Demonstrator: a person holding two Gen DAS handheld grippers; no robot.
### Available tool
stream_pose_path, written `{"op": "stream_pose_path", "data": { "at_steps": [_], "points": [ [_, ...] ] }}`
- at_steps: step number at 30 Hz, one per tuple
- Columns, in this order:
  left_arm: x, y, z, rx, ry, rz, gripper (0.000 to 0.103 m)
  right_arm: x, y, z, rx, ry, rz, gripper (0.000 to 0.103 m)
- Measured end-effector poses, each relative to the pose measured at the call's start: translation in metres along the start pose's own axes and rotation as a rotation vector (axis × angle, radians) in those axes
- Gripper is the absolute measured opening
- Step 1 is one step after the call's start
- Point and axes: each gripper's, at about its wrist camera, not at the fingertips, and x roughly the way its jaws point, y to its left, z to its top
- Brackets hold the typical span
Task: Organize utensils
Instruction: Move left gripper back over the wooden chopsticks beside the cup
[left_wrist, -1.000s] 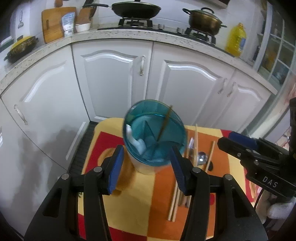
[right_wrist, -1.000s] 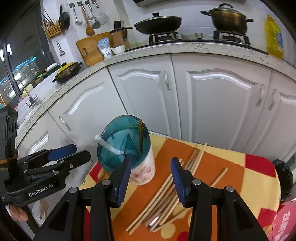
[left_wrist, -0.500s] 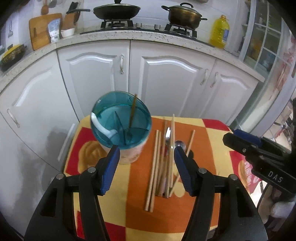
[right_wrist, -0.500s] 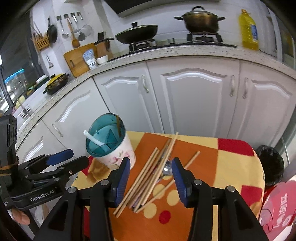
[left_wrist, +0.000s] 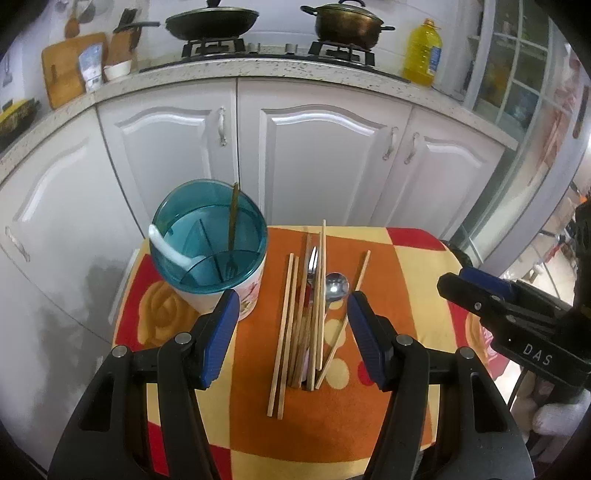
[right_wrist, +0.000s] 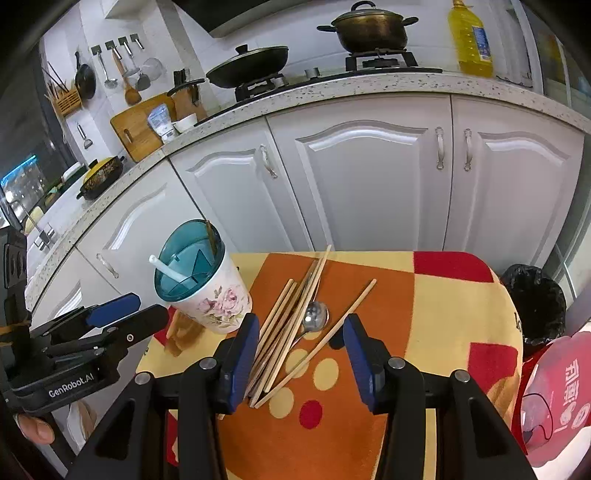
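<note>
Small desk (left_wrist: 413, 280) under a cloth of orange, yellow and red blocks. On it, at left: a floral white cup (right_wrist: 218, 302) with a teal divided insert. Just beside the cup, mid-cloth: a loose heap of wooden chopsticks (left_wrist: 295, 314) with a metal spoon (left_wrist: 336, 286) among them, bowl up.

One floral utensil holder (left_wrist: 236, 295), one metal spoon (left_wrist: 334, 286), two stovetop pots (left_wrist: 347, 24), one oil bottle (left_wrist: 423, 55).

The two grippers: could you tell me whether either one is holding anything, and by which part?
Nothing is held: left gripper and right gripper are open above the chopsticks.
</note>
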Motion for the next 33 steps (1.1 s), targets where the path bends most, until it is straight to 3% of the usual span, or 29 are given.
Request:
{"op": "stream_pose_path", "data": {
  "at_steps": [10,15,25,33],
  "points": [
    [0.000,-0.009,0.005,-0.001,0.006,-0.020,0.060,-0.009,-0.008,0.001,0.011,-0.024,-0.036,0.053],
    [0.007,-0.011,0.005,-0.013,0.046,-0.046,0.060,-0.008,-0.012,0.002,0.016,-0.018,-0.044,0.054],
    [0.015,-0.016,0.001,-0.001,0.082,-0.058,0.060,0.002,-0.018,-0.002,0.029,0.009,-0.055,0.055],
    [0.033,0.001,-0.014,-0.025,0.116,-0.028,0.060,0.031,-0.034,-0.015,0.068,0.082,-0.052,0.059]
  ]
}}
